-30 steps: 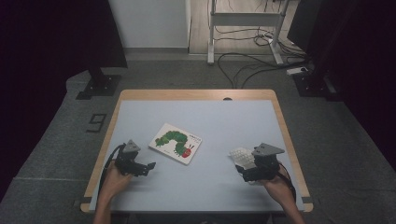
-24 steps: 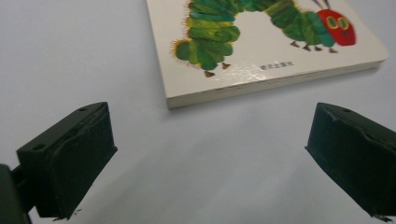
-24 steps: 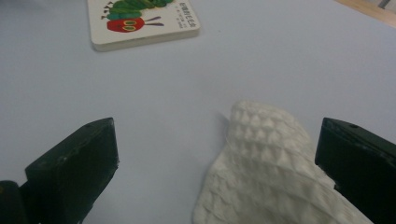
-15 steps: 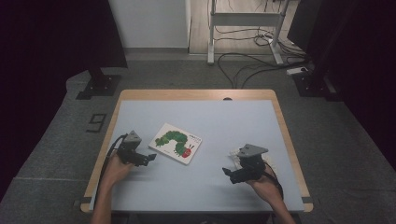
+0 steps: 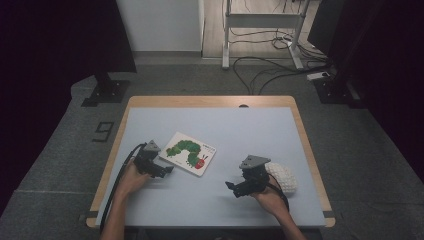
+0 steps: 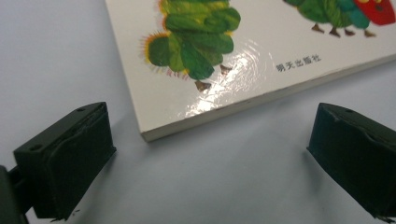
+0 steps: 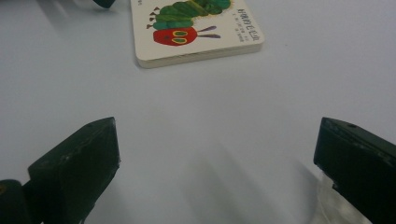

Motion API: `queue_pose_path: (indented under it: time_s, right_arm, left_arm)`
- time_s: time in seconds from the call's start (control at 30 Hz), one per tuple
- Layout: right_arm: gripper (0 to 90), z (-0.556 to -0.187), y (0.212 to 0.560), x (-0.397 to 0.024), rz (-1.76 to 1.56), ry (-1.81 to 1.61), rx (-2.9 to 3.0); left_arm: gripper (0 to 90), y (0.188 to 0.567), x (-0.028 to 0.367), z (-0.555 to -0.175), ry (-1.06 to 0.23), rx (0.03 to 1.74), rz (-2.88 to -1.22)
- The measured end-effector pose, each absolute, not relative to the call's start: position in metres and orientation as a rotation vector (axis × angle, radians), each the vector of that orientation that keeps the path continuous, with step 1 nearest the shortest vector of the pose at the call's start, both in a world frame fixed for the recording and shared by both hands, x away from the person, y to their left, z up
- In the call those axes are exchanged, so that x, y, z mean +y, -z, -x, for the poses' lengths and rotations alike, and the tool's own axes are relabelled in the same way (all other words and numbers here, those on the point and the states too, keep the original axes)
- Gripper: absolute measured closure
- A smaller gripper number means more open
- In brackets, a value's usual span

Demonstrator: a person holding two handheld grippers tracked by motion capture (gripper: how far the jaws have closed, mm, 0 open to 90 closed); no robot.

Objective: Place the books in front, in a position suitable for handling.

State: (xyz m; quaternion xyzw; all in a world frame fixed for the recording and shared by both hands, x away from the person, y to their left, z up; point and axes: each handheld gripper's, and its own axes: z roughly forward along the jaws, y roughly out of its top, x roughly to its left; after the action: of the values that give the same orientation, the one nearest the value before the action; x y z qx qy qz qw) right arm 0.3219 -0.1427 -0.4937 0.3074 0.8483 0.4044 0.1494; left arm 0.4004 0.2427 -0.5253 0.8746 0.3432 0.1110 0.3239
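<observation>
My left gripper sits low at the near left, jaws spread wide and pointing right. My right gripper sits at the near right, jaws equally wide, aimed left. Both my forearms enter from the bottom edge, angled slightly inward

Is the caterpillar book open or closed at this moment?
Closed. The book lies flat on the table, front cover up, its stacked page edges together in the left gripper view; the left gripper hasn't touched it.
</observation>
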Motion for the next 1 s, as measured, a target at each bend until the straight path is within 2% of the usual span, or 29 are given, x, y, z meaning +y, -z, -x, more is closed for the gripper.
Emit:
queue_pose_path:
  time_s: [1.0]
  right_arm:
    - [0.0,-0.353,0.521,-0.104,-0.879,-1.188,2.522]
  left_arm:
    - [0.0,0.526,0.209,-0.367,-0.228,0.847,-2.275]
